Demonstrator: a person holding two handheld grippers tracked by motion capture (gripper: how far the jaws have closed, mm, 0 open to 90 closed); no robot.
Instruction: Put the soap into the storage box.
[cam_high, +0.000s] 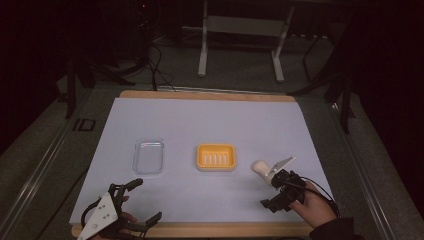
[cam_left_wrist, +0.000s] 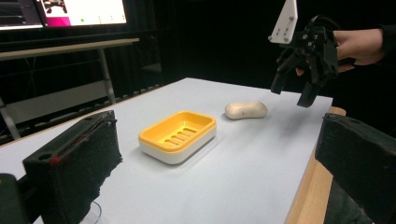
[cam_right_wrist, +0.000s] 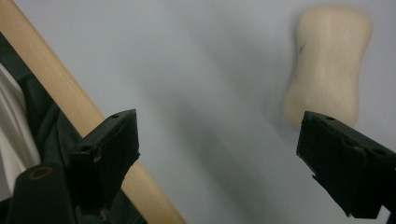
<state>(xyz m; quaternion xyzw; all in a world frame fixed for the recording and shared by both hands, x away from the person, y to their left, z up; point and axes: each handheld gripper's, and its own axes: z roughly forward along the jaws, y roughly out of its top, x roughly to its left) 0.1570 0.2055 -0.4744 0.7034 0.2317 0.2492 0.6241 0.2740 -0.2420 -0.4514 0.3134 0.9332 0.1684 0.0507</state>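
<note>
In the high view the right gripper (cam_high: 281, 192) covers the near end of the soap (cam_high: 259, 166). The left gripper (cam_high: 131, 205) runs off the bottom edge, below the clear lid (cam_high: 148, 156), whose details are too faint to read.

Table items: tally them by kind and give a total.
Soap bar: 1
Yellow soap dish: 1
Clear plastic lid: 1
Total: 3
</note>
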